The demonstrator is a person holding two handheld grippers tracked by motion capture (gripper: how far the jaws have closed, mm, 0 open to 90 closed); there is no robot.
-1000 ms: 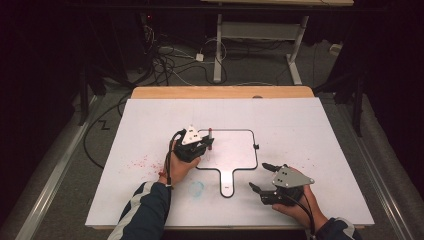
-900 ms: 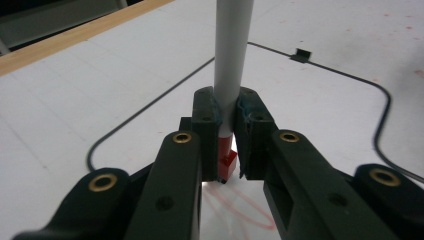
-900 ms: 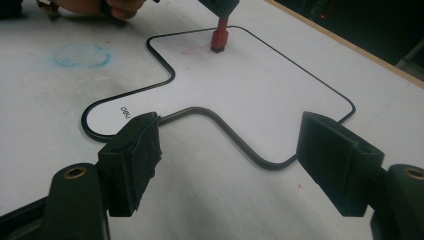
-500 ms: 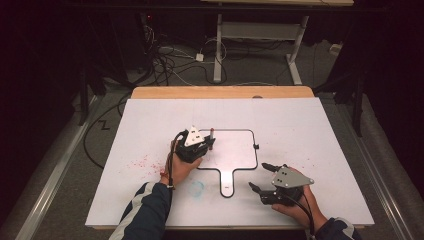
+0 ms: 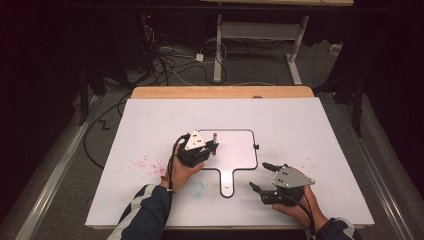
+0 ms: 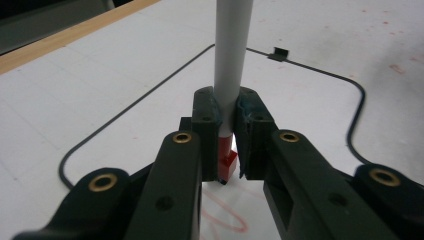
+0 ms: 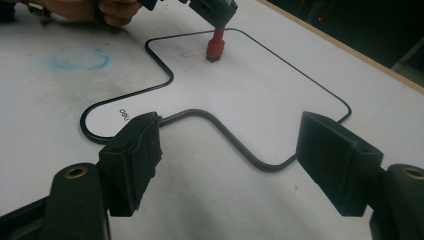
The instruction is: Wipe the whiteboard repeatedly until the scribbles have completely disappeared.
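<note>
One table [image 5: 150,200], white top. Far left on it, red scribbles [image 5: 142,163], then one faint blue ring [image 5: 196,188] near the front edge. Left gripper [image 5: 211,148] was clamped on one marker [image 6: 230,60], white barrel upright, red tip [image 7: 215,49] down on one small whiteboard [image 5: 235,150] with a black rim and a handle pointing toward the person. Red loop marks [image 6: 225,212] lay on the board under the tip. One black clip [image 5: 256,147] sat on the board's right rim. Right gripper [image 5: 262,175] rested just right of the handle, jaws wide apart, holding nothing. Two hands, two grippers in total.
</note>
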